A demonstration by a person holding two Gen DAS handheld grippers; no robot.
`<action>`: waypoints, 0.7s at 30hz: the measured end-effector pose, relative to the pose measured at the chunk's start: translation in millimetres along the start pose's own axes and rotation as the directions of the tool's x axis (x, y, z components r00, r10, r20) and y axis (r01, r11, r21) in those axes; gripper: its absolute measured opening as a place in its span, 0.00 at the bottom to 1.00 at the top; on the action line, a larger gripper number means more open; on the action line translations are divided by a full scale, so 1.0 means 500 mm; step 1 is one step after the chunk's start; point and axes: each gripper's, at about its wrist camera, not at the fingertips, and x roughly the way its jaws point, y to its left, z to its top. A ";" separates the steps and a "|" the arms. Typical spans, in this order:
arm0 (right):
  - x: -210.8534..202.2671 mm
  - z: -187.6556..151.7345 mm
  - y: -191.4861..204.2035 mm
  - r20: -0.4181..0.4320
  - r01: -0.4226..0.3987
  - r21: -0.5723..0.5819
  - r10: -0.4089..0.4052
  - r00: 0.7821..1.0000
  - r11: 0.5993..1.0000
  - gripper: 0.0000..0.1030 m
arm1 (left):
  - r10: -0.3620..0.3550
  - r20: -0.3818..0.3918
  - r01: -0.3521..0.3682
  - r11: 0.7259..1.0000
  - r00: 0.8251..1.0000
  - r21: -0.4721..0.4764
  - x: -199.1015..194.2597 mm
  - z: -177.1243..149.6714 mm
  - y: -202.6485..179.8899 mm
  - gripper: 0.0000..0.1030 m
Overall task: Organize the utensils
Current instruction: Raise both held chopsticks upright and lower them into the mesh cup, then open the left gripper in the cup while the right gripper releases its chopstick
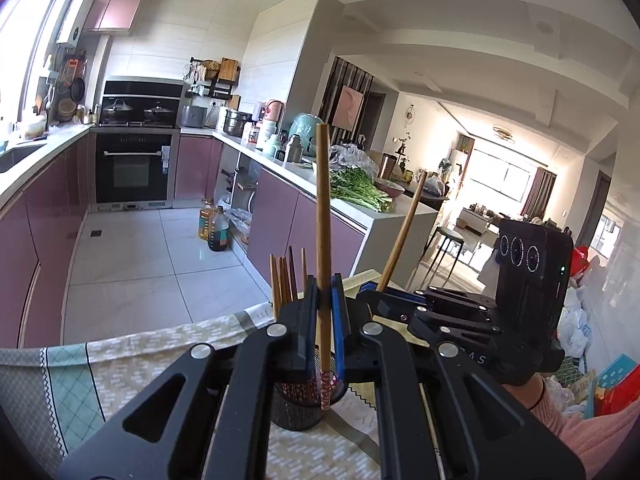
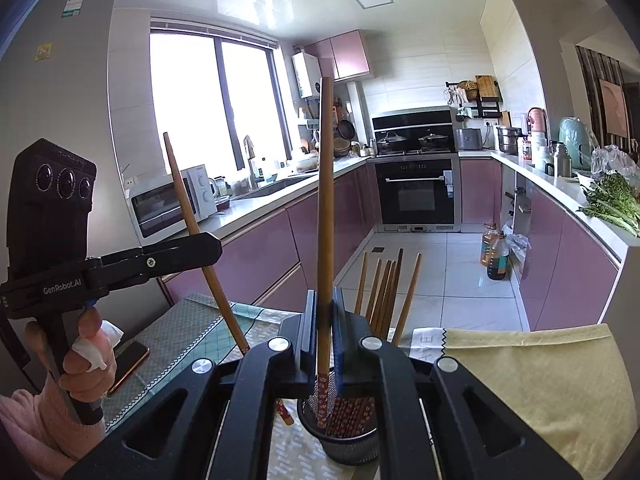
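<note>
My left gripper (image 1: 325, 300) is shut on a brown chopstick (image 1: 322, 216) that stands nearly upright, its red patterned end hanging over the black mesh holder (image 1: 298, 410). Several more chopsticks (image 1: 285, 282) stand in that holder. My right gripper (image 2: 325, 312) is shut on a second upright chopstick (image 2: 325, 200), whose patterned end hangs at the mouth of the holder (image 2: 340, 442) beside the standing chopsticks (image 2: 386, 288). Each view shows the other gripper: the right gripper (image 1: 394, 294) with its slanted chopstick (image 1: 402, 236), the left gripper (image 2: 212, 246) with its slanted chopstick (image 2: 188, 204).
The holder stands on a table with a patterned cloth (image 1: 120, 368) and a yellow cloth (image 2: 540, 380). A phone (image 2: 128, 364) lies at the left near the person's hand (image 2: 84, 360). Behind are kitchen counters, an oven (image 2: 416, 192), oil bottles (image 1: 214, 228) on the floor and greens (image 1: 356, 188).
</note>
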 end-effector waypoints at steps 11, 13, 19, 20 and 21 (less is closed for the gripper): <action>0.060 -0.037 -0.017 -0.085 0.026 0.025 -0.024 0.996 0.999 0.06 | 0.045 -0.120 -0.042 0.999 0.992 0.023 0.100 -0.028 0.005 0.07; 0.071 -0.048 -0.018 -0.109 0.029 0.028 -0.026 0.994 0.999 0.06 | 0.046 -0.159 -0.042 0.999 0.986 0.025 0.120 -0.042 0.010 0.07; 0.096 -0.071 -0.013 -0.169 0.035 0.031 -0.030 0.985 0.999 0.06 | 0.039 -0.247 -0.033 0.999 0.968 0.031 0.165 -0.079 0.029 0.07; 0.101 -0.074 -0.012 -0.181 0.037 0.030 -0.031 0.983 0.999 0.06 | 0.043 -0.256 -0.036 0.999 0.966 0.032 0.172 -0.084 0.029 0.07; 0.105 -0.076 -0.014 -0.191 0.038 0.029 -0.031 0.981 0.999 0.06 | 0.042 -0.263 -0.034 0.999 0.964 0.034 0.178 -0.086 0.032 0.07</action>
